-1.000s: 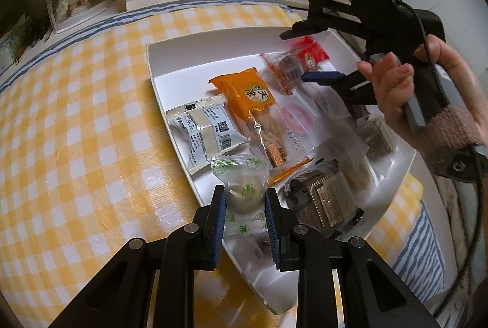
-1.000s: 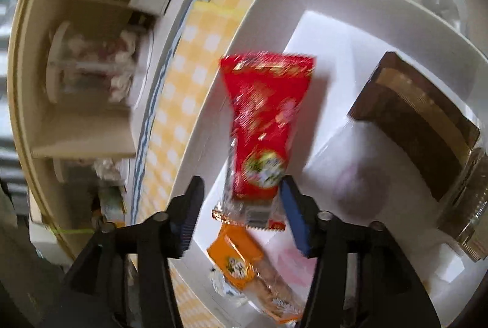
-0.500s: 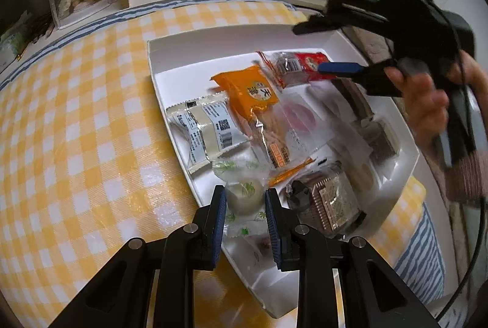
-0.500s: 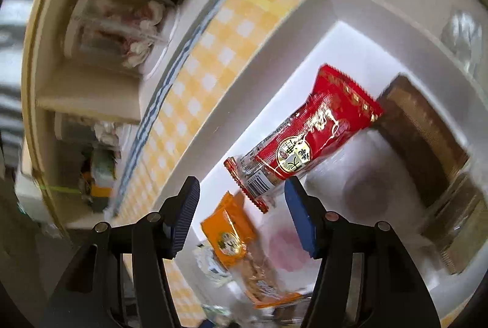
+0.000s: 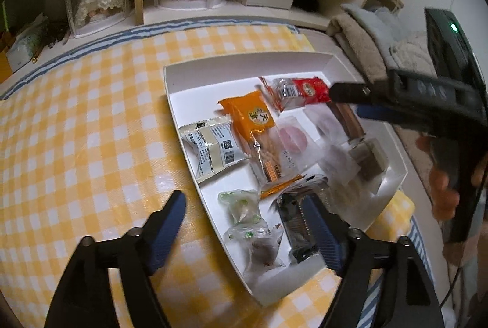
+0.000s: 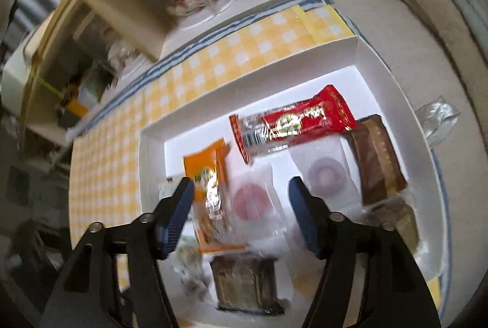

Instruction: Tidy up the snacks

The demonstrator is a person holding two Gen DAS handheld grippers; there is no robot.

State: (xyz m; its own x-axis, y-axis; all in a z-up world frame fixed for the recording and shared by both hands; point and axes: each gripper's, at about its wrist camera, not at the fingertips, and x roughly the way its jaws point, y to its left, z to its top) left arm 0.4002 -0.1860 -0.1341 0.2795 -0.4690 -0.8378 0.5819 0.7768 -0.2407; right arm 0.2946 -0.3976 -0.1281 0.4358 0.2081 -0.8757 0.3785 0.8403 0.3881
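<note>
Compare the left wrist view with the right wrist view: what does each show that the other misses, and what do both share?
Only the left wrist view shows the right gripper from outside, a hand holding it, its jaws just opened above the tray, plus the grey-white barcode packet and green-printed clear sweets.

Only the right wrist view shows the crinkled clear wrapper lying outside the tray.

Both show the white cardboard tray, red snack bar, orange cracker packet and yellow checked tablecloth. The left gripper has just opened, empty.
</note>
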